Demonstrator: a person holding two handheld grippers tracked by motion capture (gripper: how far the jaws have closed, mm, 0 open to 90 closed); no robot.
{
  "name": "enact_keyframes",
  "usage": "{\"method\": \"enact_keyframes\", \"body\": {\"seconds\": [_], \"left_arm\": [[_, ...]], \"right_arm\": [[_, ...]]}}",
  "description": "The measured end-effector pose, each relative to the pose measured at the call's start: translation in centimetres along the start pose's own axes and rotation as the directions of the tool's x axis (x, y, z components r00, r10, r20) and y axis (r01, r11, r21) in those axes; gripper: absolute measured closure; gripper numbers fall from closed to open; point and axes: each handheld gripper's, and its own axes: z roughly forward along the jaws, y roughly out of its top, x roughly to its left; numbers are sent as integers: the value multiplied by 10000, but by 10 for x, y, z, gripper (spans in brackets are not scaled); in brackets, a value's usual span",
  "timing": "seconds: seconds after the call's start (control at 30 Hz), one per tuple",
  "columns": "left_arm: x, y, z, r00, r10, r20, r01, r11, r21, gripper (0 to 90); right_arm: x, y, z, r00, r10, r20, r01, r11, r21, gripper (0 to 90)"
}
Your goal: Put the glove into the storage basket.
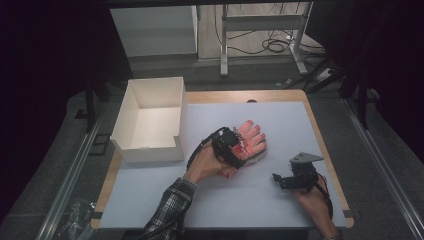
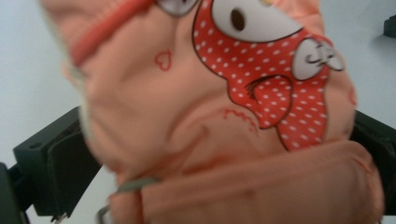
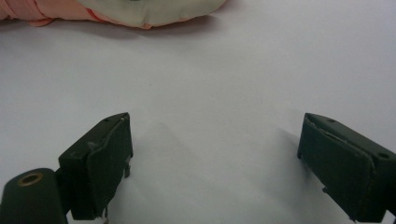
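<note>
My left gripper point(image 1: 235, 145) clamps the peach-pink fabric glove with its red polka-dot cartoon patch point(image 2: 224, 121), bunching the cloth between both jaws just ahead of me on the white bench point(image 1: 280, 130). My right gripper point(image 3: 215, 158) rests released and empty beside it, apparently waiting, the glove's edge well ahead.

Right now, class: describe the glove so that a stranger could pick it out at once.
Start at the white table and find the open white box at its left. Just right of the box, mid-table, lies a peach glove between the left gripper's jaws. Its red polka-dot cartoon print sets it apart.
</note>
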Motion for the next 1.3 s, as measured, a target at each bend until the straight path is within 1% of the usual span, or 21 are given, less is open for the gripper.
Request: {"method": "enact_keyframes", "body": {"seconds": [0.13, 0.3, 0.4, 0.47, 0.5, 0.67, 0.8, 0.87, 0.93, 1.03, 1.13, 1.3], "left_arm": [[-2, -1, 7, 9999, 53, -125, -50, 9997, 231, 0], [-3, -3, 11, 9999, -3, -141, 8, 9995, 317, 0], [-5, -4, 15, 9999, 45, -162, -35, 9982, 600, 1], [-7, -4, 19, 9999, 88, -57, -83, 9964, 844, 12], [-8, -4, 20, 9999, 128, -98, -118, 9953, 960, 15], [-9, -5, 21, 10000, 82, -51, -75, 9931, 1169, 50], [-11, -6, 18, 10000, 27, -90, -16, 9936, 1131, 129], [-13, -6, 15, 9999, -100, -56, 105, 9937, 1115, 212], [-14, -6, 13, 10000, -53, 36, 49, 9939, 1101, 289], [-13, -7, 10, 9997, -118, 214, 97, 9952, 975, 367], [-12, -8, 8, 9993, -138, 357, 108, 9966, 815, 407], [-12, -7, 5, 9996, -104, 265, 85, 9976, 685, 422]], "right_arm": [[0, 0, 0, 10000, -2, -2, 2, 10000, -1, 104], [0, 0, 0, 10000, -1, -2, 1, 10000, 2, 104], [0, 0, 0, 10000, -5, -1, 5, 10000, 4, 105], [0, 0, 0, 10000, -2, 0, 2, 10000, 4, 104], [0, 0, 0, 10000, -4, 2, 4, 10000, 4, 104], [0, 0, 0, 10000, -5, 5, 5, 10000, 2, 105], [0, 0, 0, 10000, -7, 4, 7, 10000, 2, 104], [0, 0, 0, 10000, -6, 8, 6, 10000, 3, 104], [0, 0, 0, 10000, -9, 6, 9, 10000, 4, 104], [0, 0, 0, 10000, -6, 8, 6, 10000, 2, 104], [0, 0, 0, 10000, -5, 6, 5, 10000, 1, 104], [0, 0, 0, 10000, -3, 6, 3, 10000, 0, 105]]}}
